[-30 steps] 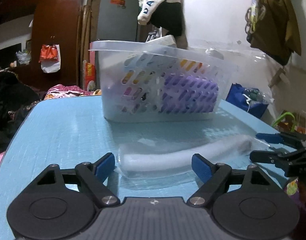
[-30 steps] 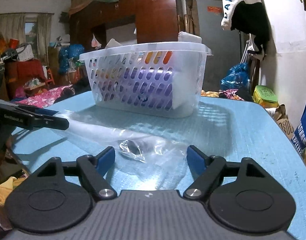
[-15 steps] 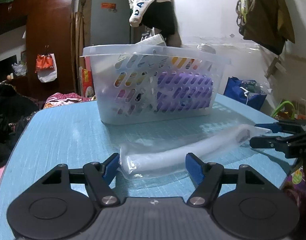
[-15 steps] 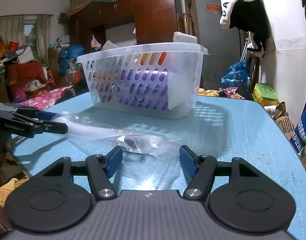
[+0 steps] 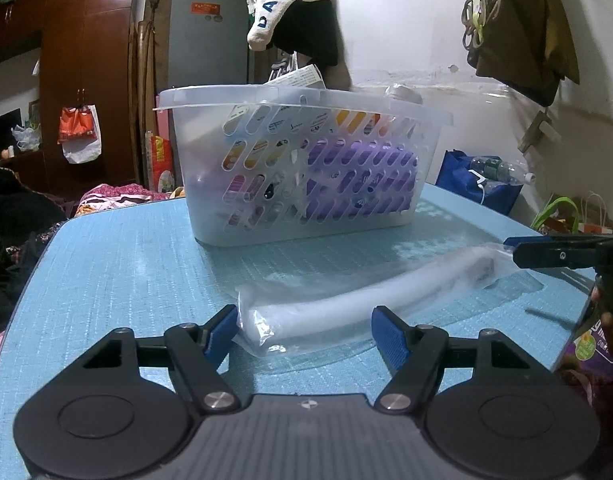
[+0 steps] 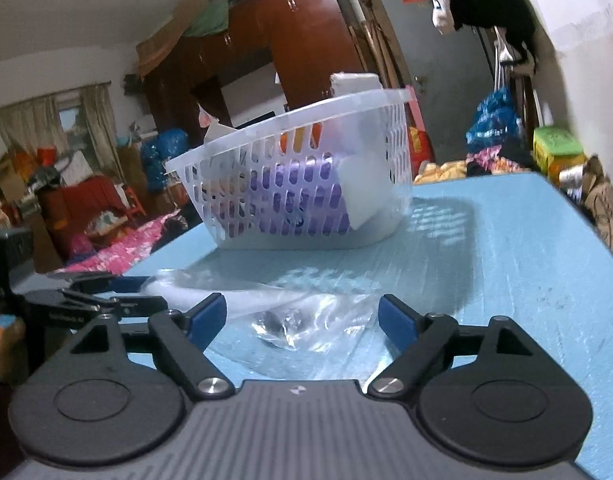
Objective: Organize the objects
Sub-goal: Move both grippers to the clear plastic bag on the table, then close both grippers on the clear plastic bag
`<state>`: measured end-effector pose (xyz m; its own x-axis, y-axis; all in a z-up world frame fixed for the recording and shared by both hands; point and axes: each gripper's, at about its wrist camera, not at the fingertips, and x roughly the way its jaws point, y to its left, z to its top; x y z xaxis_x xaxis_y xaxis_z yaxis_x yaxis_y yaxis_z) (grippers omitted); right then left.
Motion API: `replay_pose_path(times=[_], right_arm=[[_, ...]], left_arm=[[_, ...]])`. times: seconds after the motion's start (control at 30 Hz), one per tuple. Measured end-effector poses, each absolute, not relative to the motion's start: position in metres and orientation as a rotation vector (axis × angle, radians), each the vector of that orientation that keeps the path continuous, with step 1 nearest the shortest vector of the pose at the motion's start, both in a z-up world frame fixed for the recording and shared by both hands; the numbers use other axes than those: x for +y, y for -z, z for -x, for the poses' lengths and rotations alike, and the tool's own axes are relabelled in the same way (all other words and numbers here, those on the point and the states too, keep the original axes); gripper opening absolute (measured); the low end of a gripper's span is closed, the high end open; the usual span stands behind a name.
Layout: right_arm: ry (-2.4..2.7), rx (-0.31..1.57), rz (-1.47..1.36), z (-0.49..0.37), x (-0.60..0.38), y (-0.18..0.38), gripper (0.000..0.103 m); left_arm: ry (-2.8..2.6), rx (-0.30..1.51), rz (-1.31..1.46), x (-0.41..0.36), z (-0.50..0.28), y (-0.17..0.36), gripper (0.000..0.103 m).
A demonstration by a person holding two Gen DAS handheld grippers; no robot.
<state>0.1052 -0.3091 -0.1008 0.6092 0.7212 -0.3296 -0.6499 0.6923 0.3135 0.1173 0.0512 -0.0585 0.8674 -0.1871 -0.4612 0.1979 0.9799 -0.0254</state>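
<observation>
A long white tube in a clear plastic bag [image 5: 358, 300] lies across the blue table. My left gripper [image 5: 304, 330] is open with its blue pads on either side of one end of the bag. My right gripper [image 6: 302, 318] is open around the crumpled other end of the bag [image 6: 294, 320]. Each gripper shows in the other's view, the right one [image 5: 562, 254] at the right edge and the left one [image 6: 102, 300] at the left. A translucent slotted basket [image 5: 302, 168] with a purple pack and several other items stands behind the bag; it also shows in the right wrist view [image 6: 302, 184].
The blue table [image 5: 106, 280] ends close on the left and right. Around it are wardrobes, hanging clothes [image 5: 294, 20] on the wall and bags on the floor [image 5: 478, 184].
Both grippers have moved in along the bag, so its ends now lie between the open fingers. The right wrist view has tilted and shifted left.
</observation>
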Motion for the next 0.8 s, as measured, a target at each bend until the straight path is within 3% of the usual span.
replay_pose_path(times=[0.17,0.23,0.33,0.8], right_arm=[[-0.758,0.462,-0.089,-0.102,-0.295,0.101,0.06],[-0.758,0.46,-0.058,-0.098,-0.29,0.101,0.042],[-0.757,0.454,-0.032,-0.094,-0.288,0.101,0.03],[-0.767,0.413,0.001,-0.081,-0.289,0.098,0.024]], left_arm=[[0.185,0.481,-0.026,0.049,-0.118,0.058,0.075],[0.169,0.476,-0.03,0.047,-0.118,0.058,0.07],[0.151,0.465,-0.04,0.045,-0.118,0.058,0.061],[0.121,0.427,-0.143,0.031,-0.11,0.056,0.029]])
